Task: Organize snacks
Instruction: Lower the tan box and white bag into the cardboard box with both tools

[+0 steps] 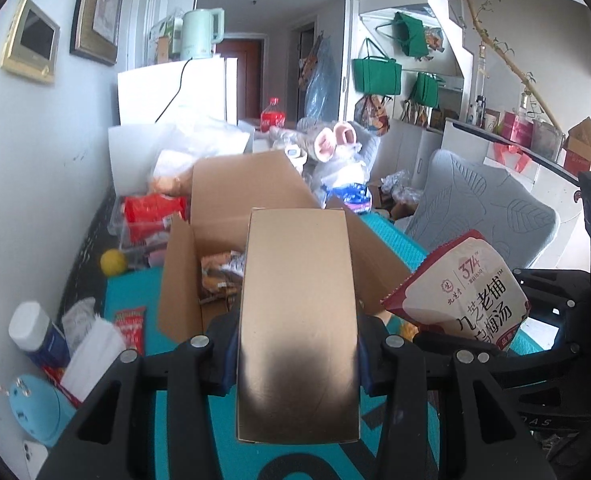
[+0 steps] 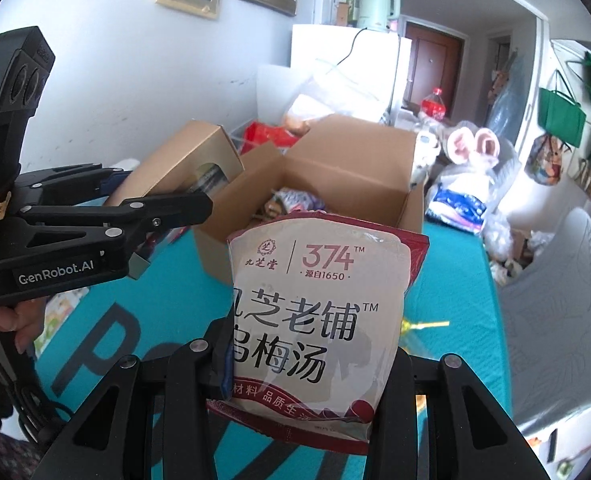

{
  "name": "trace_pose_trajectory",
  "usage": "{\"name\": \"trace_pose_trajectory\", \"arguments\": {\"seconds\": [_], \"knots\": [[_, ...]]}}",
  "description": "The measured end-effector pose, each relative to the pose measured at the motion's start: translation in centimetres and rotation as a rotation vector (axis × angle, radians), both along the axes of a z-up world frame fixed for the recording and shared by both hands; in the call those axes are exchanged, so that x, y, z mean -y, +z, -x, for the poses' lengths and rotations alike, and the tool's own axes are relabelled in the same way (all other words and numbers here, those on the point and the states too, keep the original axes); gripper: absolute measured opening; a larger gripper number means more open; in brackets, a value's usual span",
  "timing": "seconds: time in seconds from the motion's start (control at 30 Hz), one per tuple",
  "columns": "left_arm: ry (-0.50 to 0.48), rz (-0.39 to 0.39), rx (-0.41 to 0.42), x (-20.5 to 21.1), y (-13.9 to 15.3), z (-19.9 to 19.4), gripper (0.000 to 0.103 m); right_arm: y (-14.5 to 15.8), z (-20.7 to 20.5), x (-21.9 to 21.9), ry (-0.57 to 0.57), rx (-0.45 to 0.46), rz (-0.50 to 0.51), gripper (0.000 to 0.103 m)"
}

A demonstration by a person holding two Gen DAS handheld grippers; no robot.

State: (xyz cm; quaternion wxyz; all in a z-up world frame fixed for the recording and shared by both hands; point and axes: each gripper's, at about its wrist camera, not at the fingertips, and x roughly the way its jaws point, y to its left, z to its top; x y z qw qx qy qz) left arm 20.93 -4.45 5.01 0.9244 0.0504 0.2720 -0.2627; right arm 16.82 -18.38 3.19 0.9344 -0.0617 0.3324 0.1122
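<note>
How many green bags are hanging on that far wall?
3 show clearly in the left view: one high up, one lower to its left, and a smaller one at lower right. More may be hidden among the other things hanging there.

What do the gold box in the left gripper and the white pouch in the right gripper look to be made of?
Gold box: probably coated paperboard with a satin metallic finish; flat faces, crisp folded edges, soft sheen. White pouch: likely flexible plastic film, slightly glossy; it creases and bulges, with a flat sealed rim.
</note>
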Motion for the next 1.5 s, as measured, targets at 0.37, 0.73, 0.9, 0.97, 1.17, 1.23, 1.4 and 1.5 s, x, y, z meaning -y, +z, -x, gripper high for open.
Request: {"name": "trace_pose_trajectory", "arguments": {"seconds": [0.37,0.73,0.9,0.97,1.17,1.23,1.4,1.5], "knots": [[0.01,0.052,0.035,1.3,2.1,-4.7,0.044,3.3,-4.3,1.1,-0.017,0.093,0.016,0.039],[0.049,0.072,0.074,3.7,2.9,-10.8,0.044,4.5,-10.2,2.8,-0.053,0.151,0.006,0.039],[0.077,0.07,0.057,4.2,2.2,-13.8,0.044,4.5,-12.9,3.6,-0.072,0.167,-0.017,0.039],[0.075,0.09,0.044,4.1,1.7,-14.9,0.044,4.4,-13.7,3.5,-0.078,0.166,-0.007,0.039],[0.097,0.04,0.027,4.8,0.0,-16.8,0.044,2.8,-16.1,3.3,-0.095,0.148,-0.003,0.039],[0.107,0.015,0.016,5.0,-0.7,-17.4,0.044,2.2,-17.0,3.3,-0.101,0.133,0.018,0.039],[0.104,-0.005,-0.019,5.5,-2.2,-18.6,0.044,1.3,-18.3,3.6,-0.104,0.103,-0.003,0.039],[0.111,-0.022,-0.025,5.5,-2.6,-18.9,0.044,0.5,-19.0,3.7,-0.107,0.077,0.0,0.039]]}}
